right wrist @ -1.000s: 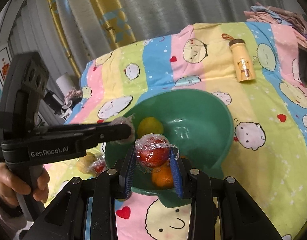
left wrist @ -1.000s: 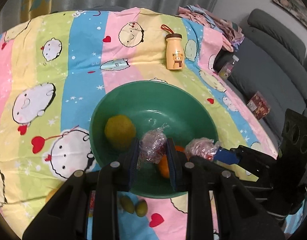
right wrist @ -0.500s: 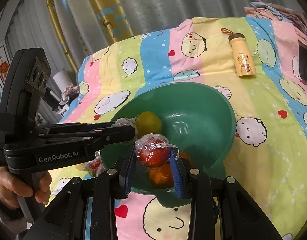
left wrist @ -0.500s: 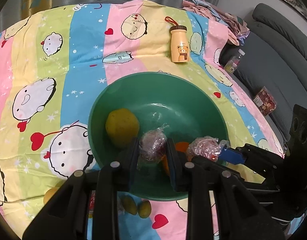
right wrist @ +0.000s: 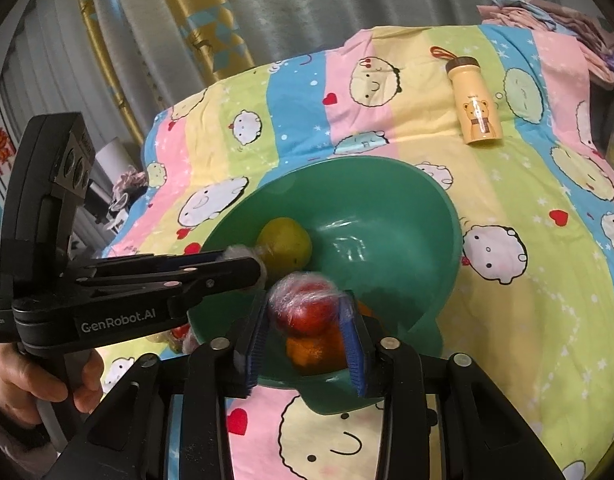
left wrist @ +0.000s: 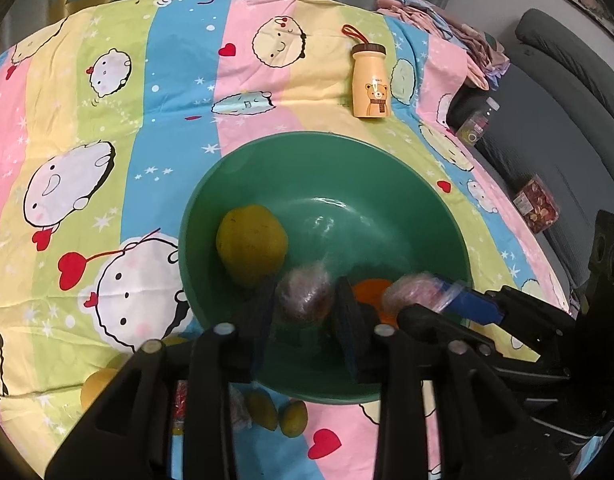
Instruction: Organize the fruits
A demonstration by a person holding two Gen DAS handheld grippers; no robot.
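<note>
A green bowl (left wrist: 387, 184) stands on the patterned cloth and holds a yellow-green fruit (left wrist: 251, 245) and an orange (left wrist: 373, 294). My left gripper (left wrist: 305, 304) is shut on a plastic-wrapped dark red fruit (left wrist: 305, 294) over the bowl's near side. My right gripper (right wrist: 305, 314) is shut on a plastic-wrapped red fruit (right wrist: 303, 306) above the orange (right wrist: 315, 350), over the bowl (right wrist: 407, 216). The right gripper also shows in the left wrist view (left wrist: 431, 292), beside the left one. The left gripper shows in the right wrist view (right wrist: 247, 262).
A yellow bear bottle (left wrist: 371, 82) lies beyond the bowl. Small green fruits (left wrist: 277, 414), a yellow fruit (left wrist: 95, 390) and a wrapped red item (left wrist: 181, 400) lie on the cloth in front of the bowl. A grey sofa (left wrist: 547, 120) stands to the right, with a pile of clothes (left wrist: 447, 28) beyond it.
Both grippers have lifted slightly and pulled back over the bowl's near side with their wrapped fruits. The jaws look a little wider apart now.
</note>
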